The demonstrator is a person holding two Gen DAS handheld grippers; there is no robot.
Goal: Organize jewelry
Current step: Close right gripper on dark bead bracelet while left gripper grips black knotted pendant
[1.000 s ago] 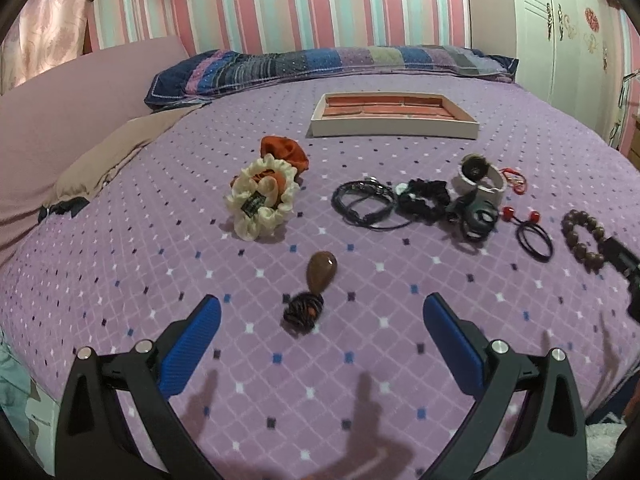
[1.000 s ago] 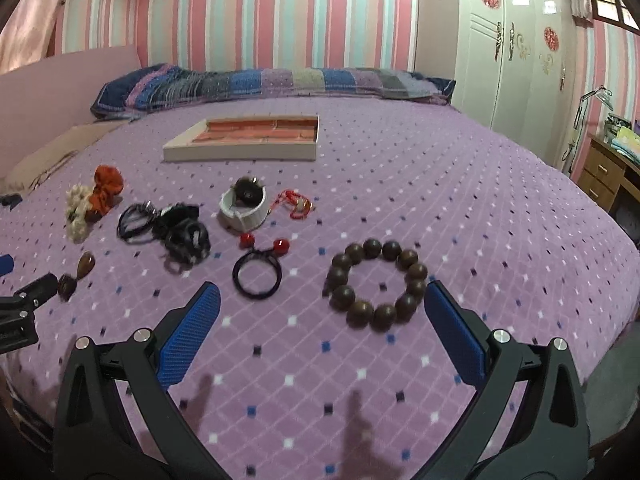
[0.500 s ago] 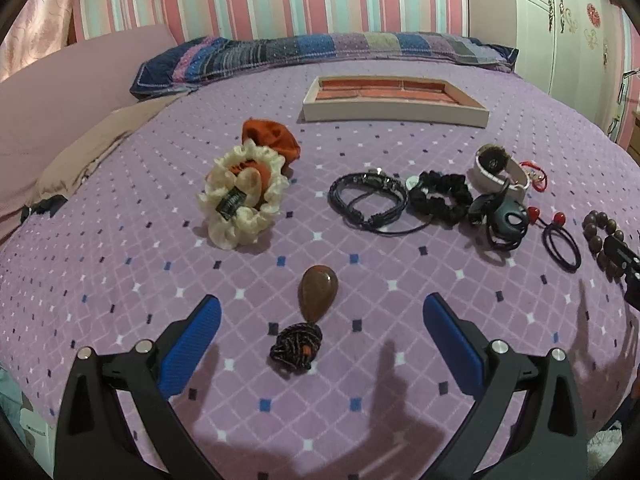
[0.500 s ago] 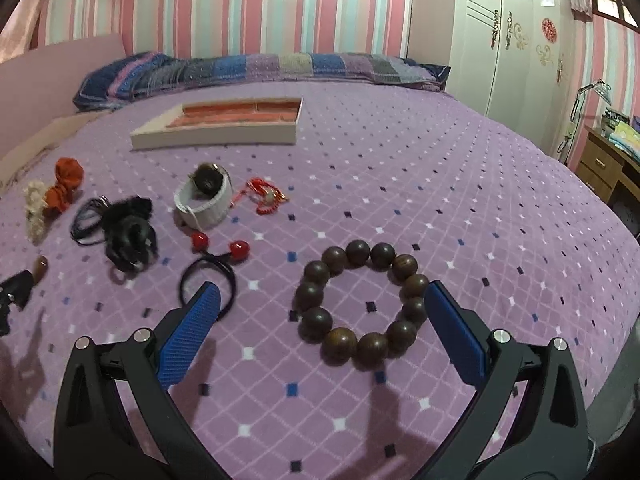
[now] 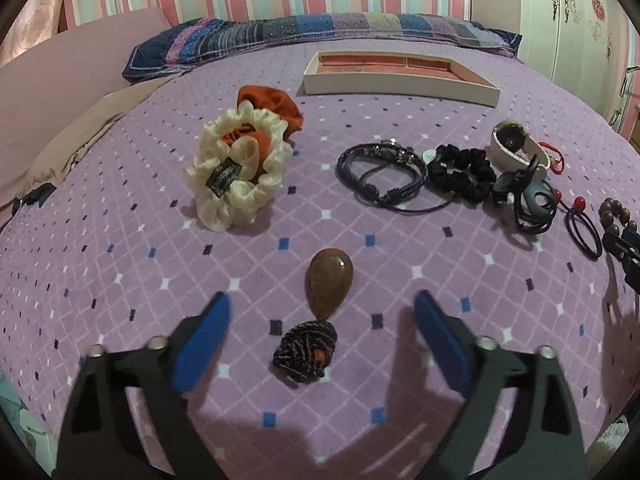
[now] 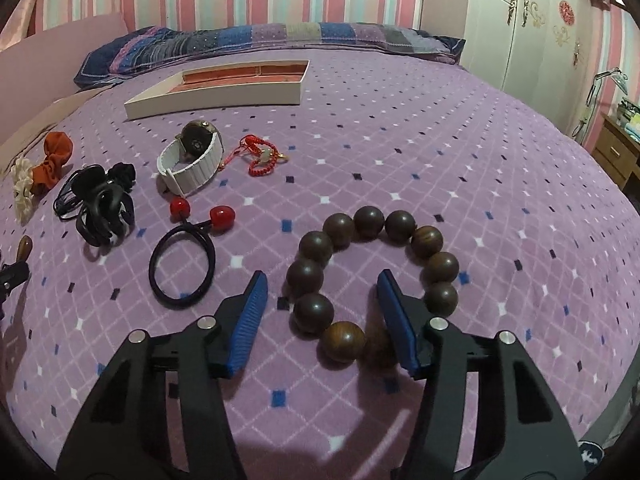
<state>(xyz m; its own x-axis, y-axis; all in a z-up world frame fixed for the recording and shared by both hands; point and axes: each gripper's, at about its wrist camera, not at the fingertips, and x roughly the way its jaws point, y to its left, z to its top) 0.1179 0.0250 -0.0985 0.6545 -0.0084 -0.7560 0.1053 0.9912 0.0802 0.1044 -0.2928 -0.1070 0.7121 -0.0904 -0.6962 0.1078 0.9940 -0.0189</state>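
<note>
- Bead bracelet (image 6: 370, 276) near bed's (image 6: 460, 168) right edge — dark wooden balls, hard, smooth, likely slippery; best pinched across one strand.
- Right gripper (image 6: 320, 312) just been closing, near-left beads between jaws, pads not yet pressing.
- Pendant (image 5: 329, 285) toward left edge — glossy brown teardrop on knotted cord, light.
- Left gripper (image 5: 320, 336) just been closing, still wide, straddling pendant untouched.

Two low, close wrist views over the bed (image 5: 400, 248), both toward the tray (image 6: 224, 92)
</note>
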